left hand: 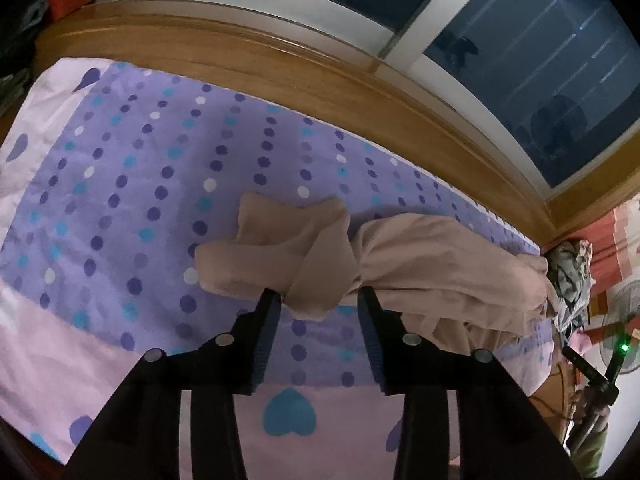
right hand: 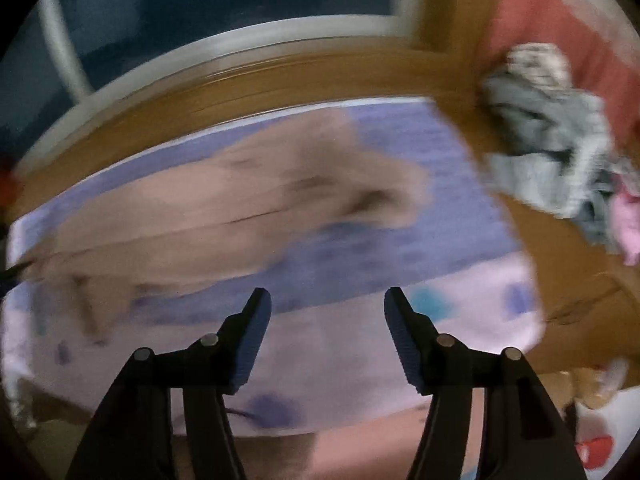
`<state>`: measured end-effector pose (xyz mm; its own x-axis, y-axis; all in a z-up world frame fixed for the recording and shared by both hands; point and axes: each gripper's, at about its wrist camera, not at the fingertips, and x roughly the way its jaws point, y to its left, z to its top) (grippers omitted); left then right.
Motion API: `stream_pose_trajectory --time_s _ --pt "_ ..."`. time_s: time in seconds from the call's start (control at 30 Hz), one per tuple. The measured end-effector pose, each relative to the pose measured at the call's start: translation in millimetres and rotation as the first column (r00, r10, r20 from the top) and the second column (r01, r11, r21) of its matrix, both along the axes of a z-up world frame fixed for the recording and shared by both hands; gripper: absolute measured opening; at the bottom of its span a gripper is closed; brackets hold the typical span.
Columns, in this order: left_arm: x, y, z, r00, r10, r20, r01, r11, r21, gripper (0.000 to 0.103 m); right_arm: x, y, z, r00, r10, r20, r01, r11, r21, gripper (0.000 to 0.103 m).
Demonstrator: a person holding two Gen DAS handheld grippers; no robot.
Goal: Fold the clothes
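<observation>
A beige garment (left hand: 400, 264) lies crumpled on the purple dotted bed sheet (left hand: 140, 184). My left gripper (left hand: 318, 298) is open, its tips just at the garment's near edge, with a fold of cloth between them. In the blurred right wrist view the same beige garment (right hand: 224, 204) lies spread across the sheet (right hand: 460, 216). My right gripper (right hand: 326, 298) is open and empty, above the pink border of the sheet, short of the garment.
A wooden bed frame (left hand: 320, 80) runs along the far side under a dark window (left hand: 540, 60). A heap of grey and pink clothes (right hand: 560, 152) sits at the bed's right end; it also shows in the left wrist view (left hand: 568, 280). A fan (left hand: 624, 320) stands far right.
</observation>
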<state>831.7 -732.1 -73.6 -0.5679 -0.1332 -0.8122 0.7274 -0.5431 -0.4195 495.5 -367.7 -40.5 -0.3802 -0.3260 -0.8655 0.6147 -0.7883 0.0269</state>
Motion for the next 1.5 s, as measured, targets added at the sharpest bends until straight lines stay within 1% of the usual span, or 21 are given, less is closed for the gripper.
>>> stream_pose_trajectory --time_s 0.1,0.17,0.23,0.3,0.33,0.47,0.5,0.6,0.63,0.67,0.7,0.73,0.8,0.87,1.0,1.07,1.17,1.27,1.33,1.4,1.5 --pt "-3.5 4.1 -1.0 0.997 -0.063 0.038 0.064 0.997 -0.037 0.041 38.7 -58.1 -11.6 0.993 0.117 0.011 -0.117 0.993 -0.018 0.06" --pt "-1.4 6.9 -0.5 0.994 -0.093 0.064 0.097 0.993 -0.064 0.043 64.9 -100.9 -18.1 0.977 0.21 -0.048 -0.208 0.978 0.029 0.06" --pt "2.1 6.6 -1.8 0.99 -0.108 0.096 0.118 0.988 -0.098 0.05 89.3 -138.5 -23.2 0.947 0.301 -0.11 -0.294 0.953 0.076 0.06" --pt "3.5 1.4 -7.1 0.986 -0.111 0.122 0.124 0.986 -0.111 0.052 112.6 -173.9 -29.8 0.906 0.393 -0.157 -0.379 0.918 0.114 0.06" --pt "3.1 -2.8 -10.5 0.987 -0.111 0.119 0.124 0.987 -0.104 0.052 122.7 -190.0 -34.2 0.883 0.437 -0.17 -0.419 0.898 0.134 0.06" --pt "-4.4 -19.0 -26.0 0.991 -0.118 0.063 0.121 0.992 -0.043 0.052 142.3 -234.4 -57.9 0.82 0.536 -0.203 -0.486 0.837 0.251 0.06" --pt "-8.2 -22.6 -30.5 0.991 -0.117 0.06 0.119 0.992 -0.029 0.052 141.5 -238.8 -62.2 0.812 0.544 -0.211 -0.486 0.83 0.273 0.06" --pt "-18.2 -27.8 -42.9 0.992 -0.116 0.051 0.116 0.993 0.006 0.052 133.7 -244.7 -67.1 0.83 0.512 -0.22 -0.453 0.85 0.269 0.059" --pt "-19.5 -27.8 -45.4 0.993 -0.11 0.04 0.11 0.994 0.013 0.052 129.8 -244.3 -66.9 0.841 0.493 -0.222 -0.438 0.862 0.254 0.056" --pt "-19.8 -27.6 -46.9 0.995 -0.099 0.031 0.099 0.995 0.017 0.046 125.9 -244.0 -66.7 0.852 0.473 -0.224 -0.422 0.874 0.239 0.038" --pt "-19.7 -27.2 -47.8 0.996 -0.087 0.023 0.087 0.996 0.021 0.041 123.8 -240.2 -62.5 0.86 0.456 -0.229 -0.411 0.886 0.216 0.017" --pt "-18.3 -26.0 -46.5 0.997 -0.078 0.007 0.078 0.997 0.025 0.031 122.4 -235.3 -56.8 0.868 0.439 -0.235 -0.402 0.896 0.19 0.012" --pt "-13.3 -21.6 -39.5 0.998 -0.062 -0.033 0.063 0.998 0.026 0.029 119.4 -225.4 -45.4 0.882 0.404 -0.244 -0.381 0.914 0.136 0.006" --pt "-6.6 -10.4 -22.8 0.997 -0.056 -0.061 0.055 0.998 -0.014 0.024 119.1 -213.2 -32.0 0.887 0.377 -0.266 -0.367 0.926 0.089 0.006" --pt "9.4 16.9 13.6 0.992 -0.054 -0.112 0.044 0.995 -0.088 0.024 137.2 -170.7 7.2 0.874 0.339 -0.347 -0.363 0.932 -0.004 0.005" --pt "19.1 32.7 30.3 0.988 -0.052 -0.142 0.037 0.994 -0.105 0.024 144.2 -147.4 22.6 0.875 0.323 -0.36 -0.364 0.93 -0.051 0.005" --pt "34.1 58.0 46.6 0.982 -0.049 -0.182 0.031 0.994 -0.101 0.024 155.5 -109.6 38.4 0.882 0.306 -0.357 -0.364 0.925 -0.106 0.005" --pt "40.6 85.7 49.6 0.984 -0.063 -0.166 0.046 0.994 -0.099 0.024 167.7 -71.4 42.3 0.888 0.301 -0.347 -0.361 0.924 -0.124 0.005" --pt "41.1 106.0 43.5 0.989 -0.07 -0.129 0.058 0.993 -0.099 0.024 172.8 -47.5 36.2 0.891 0.309 -0.332 -0.362 0.925 -0.112 0.005" --pt "42.9 121.9 36.2 0.99 -0.078 -0.115 0.07 0.995 -0.074 0.024 177.6 -29.9 25.5 0.897 0.316 -0.307 -0.361 0.928 -0.098 0.005" --pt "42.6 138.5 26.4 0.99 -0.085 -0.115 0.084 0.996 -0.013 0.025 179.1 -11.3 -1.8 0.91 0.331 -0.252 -0.356 0.932 -0.062 0.005"
